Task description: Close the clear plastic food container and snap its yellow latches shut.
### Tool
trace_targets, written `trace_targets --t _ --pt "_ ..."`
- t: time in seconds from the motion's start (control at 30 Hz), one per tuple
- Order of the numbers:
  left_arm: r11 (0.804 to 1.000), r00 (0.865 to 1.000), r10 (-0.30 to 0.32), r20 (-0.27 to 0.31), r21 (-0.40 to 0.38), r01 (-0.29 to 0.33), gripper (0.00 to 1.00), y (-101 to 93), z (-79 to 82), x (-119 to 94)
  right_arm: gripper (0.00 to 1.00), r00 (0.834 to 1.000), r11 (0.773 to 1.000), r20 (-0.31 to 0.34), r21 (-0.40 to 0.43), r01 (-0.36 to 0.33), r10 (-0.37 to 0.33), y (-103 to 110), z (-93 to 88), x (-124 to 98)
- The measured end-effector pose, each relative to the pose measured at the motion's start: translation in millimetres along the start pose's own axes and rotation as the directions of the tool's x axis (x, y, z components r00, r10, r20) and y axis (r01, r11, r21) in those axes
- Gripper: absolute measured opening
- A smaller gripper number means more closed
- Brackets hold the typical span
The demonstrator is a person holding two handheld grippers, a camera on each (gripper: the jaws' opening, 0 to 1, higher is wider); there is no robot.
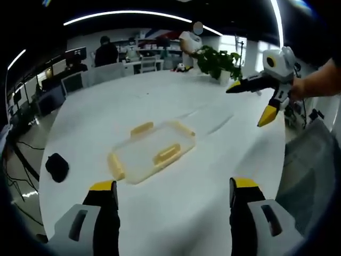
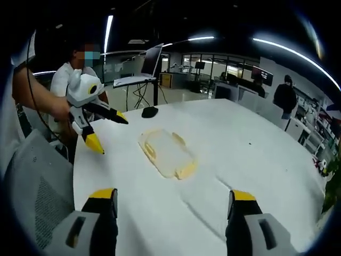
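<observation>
White surface (image 1: 224, 160) in an open office, with desks and people beyond its far edge, a plant (image 1: 218, 61) at the far side and a small black object (image 1: 57, 166) near the left edge in the left gripper view. Container (image 1: 152, 151), clear with yellow latches (image 1: 167, 153), lies flat mid-surface, ahead of and between the left gripper (image 1: 173, 194) jaws, untouched; in the right gripper view it lies ahead of the right gripper (image 2: 173, 200), slightly left of centre, well apart from the jaws. Both grippers are held above the surface, jaws spread wide and pinching nothing, each visible in the other's view with yellow tips apart.
</observation>
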State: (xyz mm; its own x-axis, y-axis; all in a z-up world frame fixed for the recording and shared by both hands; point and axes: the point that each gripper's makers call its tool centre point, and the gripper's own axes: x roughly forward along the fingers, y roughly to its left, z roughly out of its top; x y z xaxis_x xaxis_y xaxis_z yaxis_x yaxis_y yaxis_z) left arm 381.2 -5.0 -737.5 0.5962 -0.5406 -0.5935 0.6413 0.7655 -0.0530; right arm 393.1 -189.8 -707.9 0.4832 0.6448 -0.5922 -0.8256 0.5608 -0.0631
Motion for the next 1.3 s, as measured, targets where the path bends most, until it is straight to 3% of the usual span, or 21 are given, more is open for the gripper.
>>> trace_targets --t 1.13,1.3 --pt "0.991 0.997 -0.044 -0.059 0.123 0.051 0.82 35.5 -4.3 -0.7 0.83 0.999 0.993 -0.028 -0.115 -0.027 0.024 -10.8 21.2 34.5" --pt "0.98 0.996 -0.055 -0.077 0.184 0.068 0.81 39.7 -4.3 0.3 0.83 0.999 0.99 -0.04 -0.135 -0.036 0.031 -12.2 22.0 36.7"
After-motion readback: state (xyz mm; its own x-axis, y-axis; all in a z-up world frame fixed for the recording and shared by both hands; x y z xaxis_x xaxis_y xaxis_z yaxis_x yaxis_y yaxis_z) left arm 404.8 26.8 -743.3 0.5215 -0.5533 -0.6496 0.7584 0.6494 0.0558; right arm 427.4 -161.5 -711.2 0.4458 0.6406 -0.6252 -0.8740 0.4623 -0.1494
